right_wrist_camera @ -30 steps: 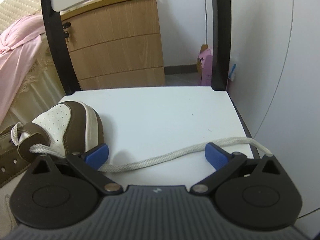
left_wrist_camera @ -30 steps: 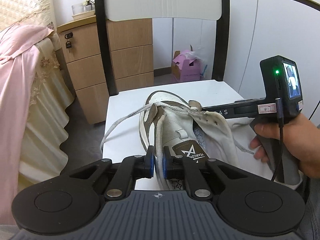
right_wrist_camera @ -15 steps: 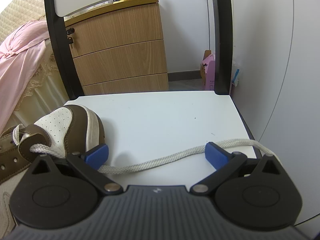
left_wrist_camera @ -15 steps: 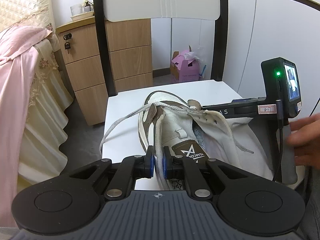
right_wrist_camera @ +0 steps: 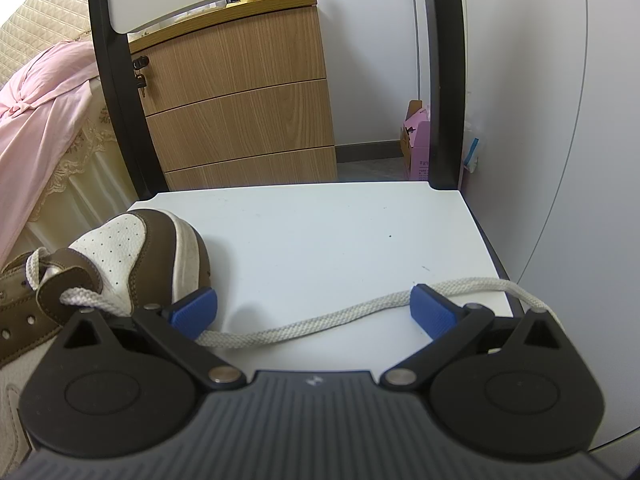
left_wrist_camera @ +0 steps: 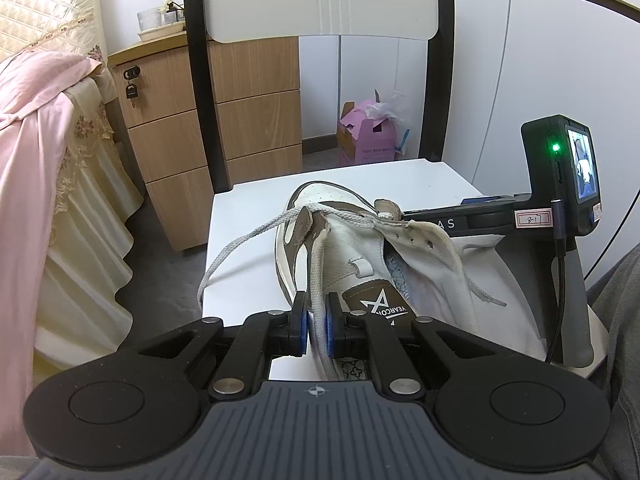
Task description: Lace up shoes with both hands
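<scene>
White chair (left_wrist_camera: 320, 4), wooden drawer cabinet (right_wrist_camera: 240, 92) behind, pink cloth (left_wrist_camera: 28, 160) over bed — pink box (left_wrist_camera: 366, 136), perhaps tissues

Left gripper (left_wrist_camera: 317, 330): black linkage arms, silver pivot screws, blue pads, ribbed grey housing. Right gripper (right_wrist_camera: 314, 310): identical build (green indicator lamp, small screen, cable, grey handle).

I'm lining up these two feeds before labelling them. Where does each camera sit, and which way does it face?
Left wrist: on the left gripper, looking forward and down over the brown-and-white sneaker, jaws shut on its collar edge; the right gripper shows at right.
Right wrist: on the right gripper, open, looking down at the white chair seat and white woven lace.
Shared: sneaker, seat, wooden drawer cabinet.
</scene>
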A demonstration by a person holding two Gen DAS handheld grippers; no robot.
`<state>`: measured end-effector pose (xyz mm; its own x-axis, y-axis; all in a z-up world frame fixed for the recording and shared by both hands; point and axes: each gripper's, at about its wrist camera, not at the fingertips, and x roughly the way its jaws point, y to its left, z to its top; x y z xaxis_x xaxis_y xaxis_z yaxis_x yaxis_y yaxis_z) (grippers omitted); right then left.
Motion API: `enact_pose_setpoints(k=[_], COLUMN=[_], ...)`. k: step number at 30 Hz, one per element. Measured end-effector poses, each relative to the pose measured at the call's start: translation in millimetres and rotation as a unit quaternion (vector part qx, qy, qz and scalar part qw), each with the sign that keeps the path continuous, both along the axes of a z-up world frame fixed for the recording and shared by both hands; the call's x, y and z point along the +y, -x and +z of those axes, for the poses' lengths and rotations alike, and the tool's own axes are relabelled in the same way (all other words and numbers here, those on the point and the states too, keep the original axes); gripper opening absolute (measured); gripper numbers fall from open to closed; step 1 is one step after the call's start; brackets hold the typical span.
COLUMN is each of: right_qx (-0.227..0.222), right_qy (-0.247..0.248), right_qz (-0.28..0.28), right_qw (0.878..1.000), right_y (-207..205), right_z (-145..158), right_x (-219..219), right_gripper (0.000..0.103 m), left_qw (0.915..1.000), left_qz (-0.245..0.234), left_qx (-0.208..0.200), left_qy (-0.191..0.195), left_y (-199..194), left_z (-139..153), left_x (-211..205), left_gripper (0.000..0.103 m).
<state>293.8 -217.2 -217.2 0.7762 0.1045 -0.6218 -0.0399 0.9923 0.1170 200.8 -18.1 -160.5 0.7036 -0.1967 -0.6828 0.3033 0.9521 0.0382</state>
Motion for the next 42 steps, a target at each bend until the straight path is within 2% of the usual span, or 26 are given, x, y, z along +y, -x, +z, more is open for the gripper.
enact_pose_setpoints(k=[24, 42], right_qx=[-0.002, -0.002], right_qy=[0.000, 0.001], right_qz=[0.001, 0.000], right_qw=[1.000, 1.000], right_y=[-0.1, 0.6], right_z=[-0.1, 0.1], right_x=[-0.1, -0.1], right_gripper=[0.103, 0.103], left_qw=[1.0000, 0.9996], left_qz=[-0.006, -0.014], left_qx=[0.004, 0.018], left_qy=[-0.002, 0.018], left_y=[-1.9, -8.0], left_z=[-0.8, 0.9], left_x=[1.7, 7.7], left_gripper=[0.011, 0.012])
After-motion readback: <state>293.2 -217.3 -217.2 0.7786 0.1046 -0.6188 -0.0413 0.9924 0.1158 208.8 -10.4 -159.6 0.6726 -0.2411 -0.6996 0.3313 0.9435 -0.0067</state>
